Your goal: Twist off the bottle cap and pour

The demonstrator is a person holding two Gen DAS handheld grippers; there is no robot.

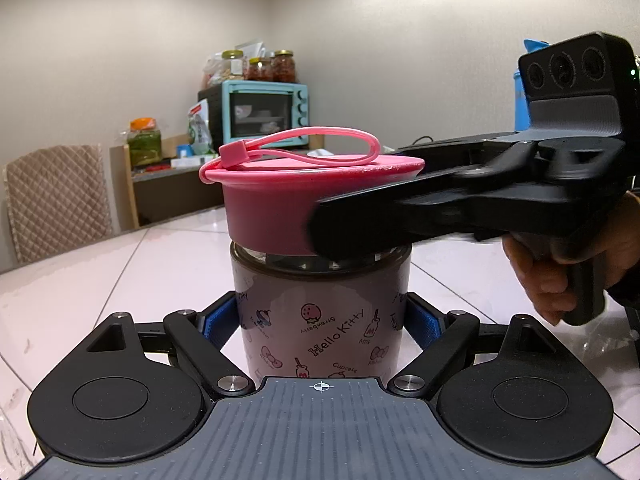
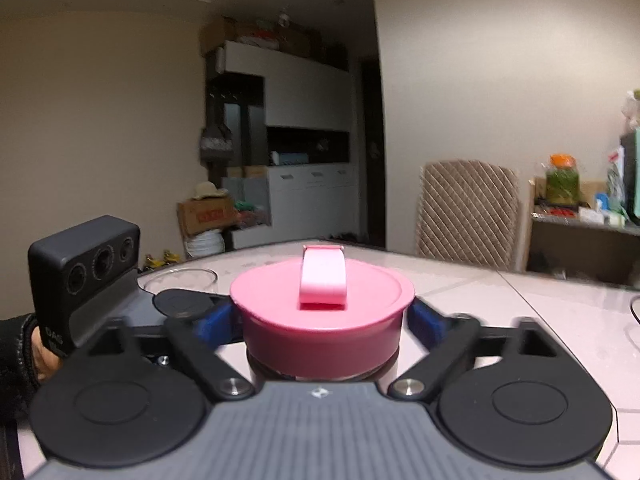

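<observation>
A Hello Kitty bottle with a wide pink cap and a pink carry loop stands upright on the pale tiled table. My left gripper is shut on the bottle's body, its blue pads pressed on both sides. The right gripper reaches in from the right at cap height, held by a hand. In the right wrist view its blue pads flank the pink cap with a thin gap at each side, so the right gripper is open around the cap.
A glass bowl stands behind the left gripper's camera housing, and another glass rim shows at the right edge. A quilted chair sits at the table's far side. A teal oven and jars fill the back shelf.
</observation>
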